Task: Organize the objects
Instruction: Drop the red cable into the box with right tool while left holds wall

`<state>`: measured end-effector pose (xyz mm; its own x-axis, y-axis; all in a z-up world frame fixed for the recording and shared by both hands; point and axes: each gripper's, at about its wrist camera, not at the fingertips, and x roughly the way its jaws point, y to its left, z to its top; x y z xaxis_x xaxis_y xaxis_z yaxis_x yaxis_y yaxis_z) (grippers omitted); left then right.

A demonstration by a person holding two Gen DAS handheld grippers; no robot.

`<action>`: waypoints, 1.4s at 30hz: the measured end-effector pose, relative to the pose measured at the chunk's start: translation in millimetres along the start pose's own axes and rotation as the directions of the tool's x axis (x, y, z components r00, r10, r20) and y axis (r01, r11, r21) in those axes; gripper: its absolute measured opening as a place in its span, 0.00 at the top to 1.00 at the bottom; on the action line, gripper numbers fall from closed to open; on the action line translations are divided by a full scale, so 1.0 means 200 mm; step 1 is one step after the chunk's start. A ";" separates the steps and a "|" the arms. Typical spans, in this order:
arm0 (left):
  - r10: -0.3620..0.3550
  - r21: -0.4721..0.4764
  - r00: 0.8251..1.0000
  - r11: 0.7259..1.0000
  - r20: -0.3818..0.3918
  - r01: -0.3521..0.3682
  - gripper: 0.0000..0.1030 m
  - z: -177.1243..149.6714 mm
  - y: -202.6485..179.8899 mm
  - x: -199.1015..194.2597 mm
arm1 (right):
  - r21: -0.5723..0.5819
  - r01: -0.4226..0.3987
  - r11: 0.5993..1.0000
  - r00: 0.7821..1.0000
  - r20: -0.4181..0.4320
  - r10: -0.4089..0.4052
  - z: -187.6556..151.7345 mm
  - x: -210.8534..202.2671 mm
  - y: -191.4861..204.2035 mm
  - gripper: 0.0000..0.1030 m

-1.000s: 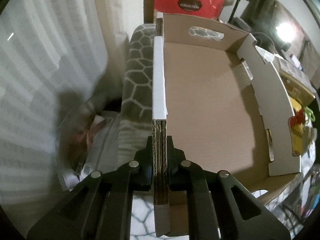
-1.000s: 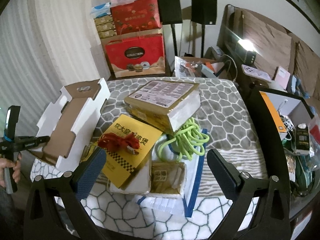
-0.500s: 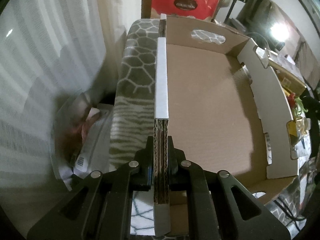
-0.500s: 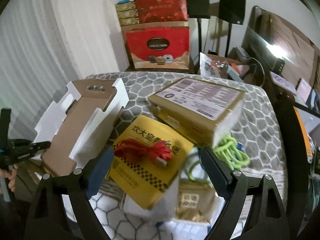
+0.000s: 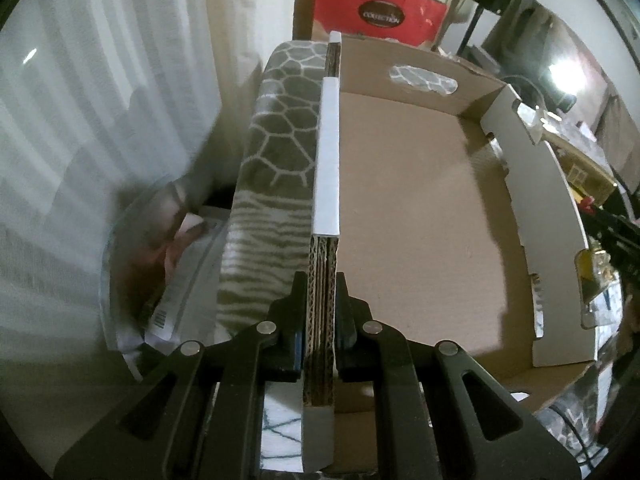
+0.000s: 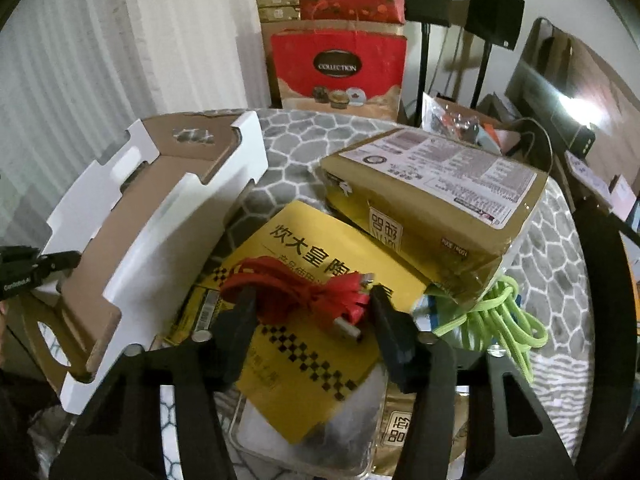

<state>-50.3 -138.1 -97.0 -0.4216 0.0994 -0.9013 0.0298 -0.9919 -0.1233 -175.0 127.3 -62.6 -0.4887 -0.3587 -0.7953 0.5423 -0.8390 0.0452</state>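
Observation:
My left gripper is shut on the near side wall of the open cardboard box, which is empty inside. The box also shows in the right wrist view at the table's left edge, with the left gripper at its near end. My right gripper is open, its fingers on either side of a coiled red cable. The cable lies on a yellow booklet. I cannot tell whether the fingers touch the cable.
A gold packaged box and a green cord lie right of the booklet on the hexagon-patterned tablecloth. Red gift bags and black speakers stand behind the table. A bag of papers lies below the table's left edge.
My right gripper has moved forward and down to the red cable and its fingers have narrowed around it. The left gripper stays clamped on the box wall, shifting slightly.

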 end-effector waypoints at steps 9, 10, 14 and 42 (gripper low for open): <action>-0.026 -0.011 1.000 1.000 0.007 0.026 0.90 -0.01 0.00 -0.01 | 0.034 -0.055 0.998 0.998 -0.011 0.055 -0.02 -0.08 -0.01 0.75; -0.026 -0.010 1.000 1.000 0.007 0.026 0.90 -0.01 0.00 -0.01 | 0.040 -0.060 0.997 0.998 -0.003 0.061 -0.01 -0.10 -0.01 0.75; -0.026 -0.014 1.000 1.000 0.007 0.026 0.90 -0.01 0.00 -0.01 | 0.051 -0.079 0.996 0.996 0.054 0.076 0.04 -0.25 0.00 0.76; -0.019 -0.044 1.000 0.999 0.012 0.020 0.90 -0.01 -0.01 -0.01 | -0.103 -0.336 0.936 0.942 -0.035 0.334 0.22 -0.03 0.63 0.39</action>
<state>-47.2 -136.8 -97.0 -0.4327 0.1176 -0.8938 0.0611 -0.9854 -0.1592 -133.6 4.9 -25.1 -0.2546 -0.6039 -0.7553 0.7425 -0.6225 0.2474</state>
